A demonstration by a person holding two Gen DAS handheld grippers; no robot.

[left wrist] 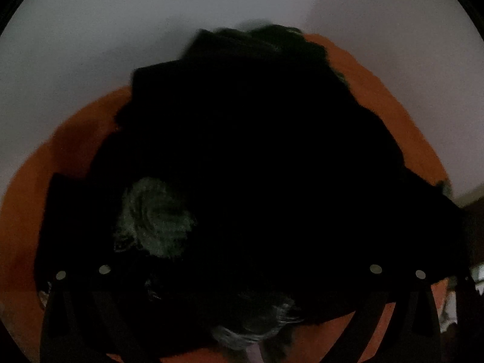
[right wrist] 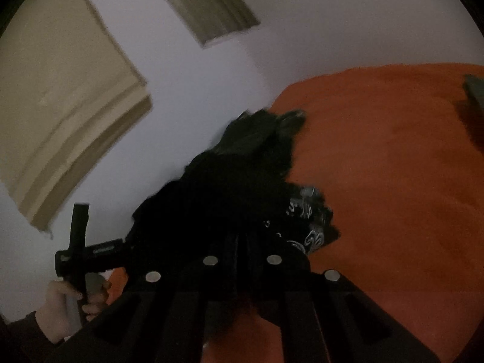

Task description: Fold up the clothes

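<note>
Mostly we see black: a dark garment (left wrist: 257,166) fills the middle of our left wrist view, so deep in shadow that its folds and seams barely show. It lies spread and rumpled on an orange cover (left wrist: 378,96), reaching from just between our left fingers forward to the far edge of the orange. A pale grey-white print (left wrist: 154,220) shows on the cloth just ahead of the left-hand finger, and another greyish patch (left wrist: 257,323) lies close in between the two fingers. Our left gripper (left wrist: 240,272) has its fingers set wide apart, one at each side of the view, with the garment lying under and between them; we cannot tell whether either finger touches it.

From our right wrist view the same garment (right wrist: 236,187) rises in a bunched ridge straight ahead of the fingers, with a white patterned print (right wrist: 305,214) showing on its right flank. Our right gripper (right wrist: 242,261) has its fingers drawn close together with black cloth pinched between them. To the left of these fingers a hand (right wrist: 65,305) holds the handle of the other gripper's black frame (right wrist: 87,251). Orange cover (right wrist: 393,166) spreads to the right of the fingers, and a pale wall (right wrist: 196,96) with a beige curtain (right wrist: 57,106) stands beyond.
</note>
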